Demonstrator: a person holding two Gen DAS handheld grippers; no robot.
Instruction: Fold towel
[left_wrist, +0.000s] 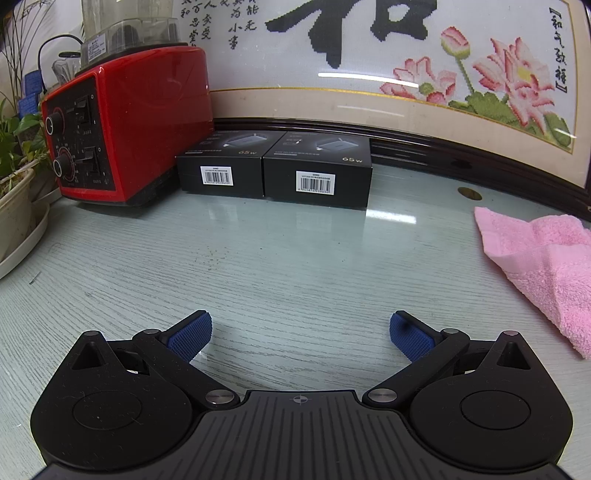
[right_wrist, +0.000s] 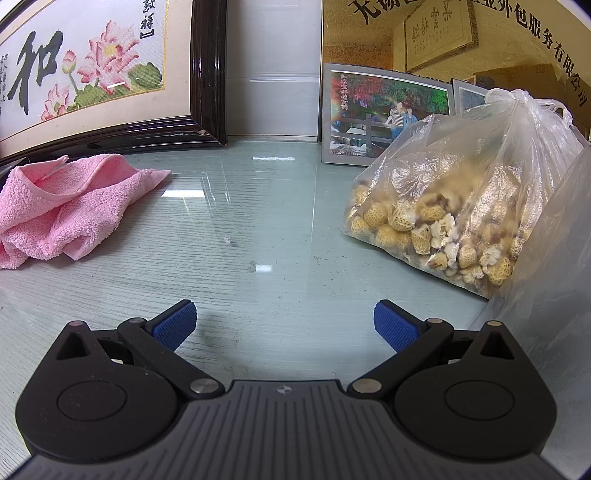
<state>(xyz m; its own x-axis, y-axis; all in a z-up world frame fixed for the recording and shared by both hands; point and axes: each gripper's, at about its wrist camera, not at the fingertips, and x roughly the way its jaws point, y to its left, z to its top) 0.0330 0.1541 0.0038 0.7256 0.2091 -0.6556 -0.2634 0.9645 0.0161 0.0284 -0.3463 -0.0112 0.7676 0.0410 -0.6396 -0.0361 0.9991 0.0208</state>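
Observation:
A pink terry towel (right_wrist: 62, 206) lies crumpled in a loose heap on the glass-topped table. In the right wrist view it is at the left, far from my right gripper (right_wrist: 285, 325), which stands open with nothing between its blue pads. The left wrist view catches the same towel (left_wrist: 543, 266) at the right edge, partly cut off by the frame. My left gripper (left_wrist: 301, 336) is open too, low over bare table, well to the left of the towel.
A red appliance (left_wrist: 125, 133) and two black boxes (left_wrist: 273, 170) stand behind the left gripper, with potted plants (left_wrist: 14, 177) at the far left. A framed embroidery (left_wrist: 406, 74) leans on the back wall. A plastic bag of dried goods (right_wrist: 461, 206) and a framed photo (right_wrist: 376, 114) stand at the right.

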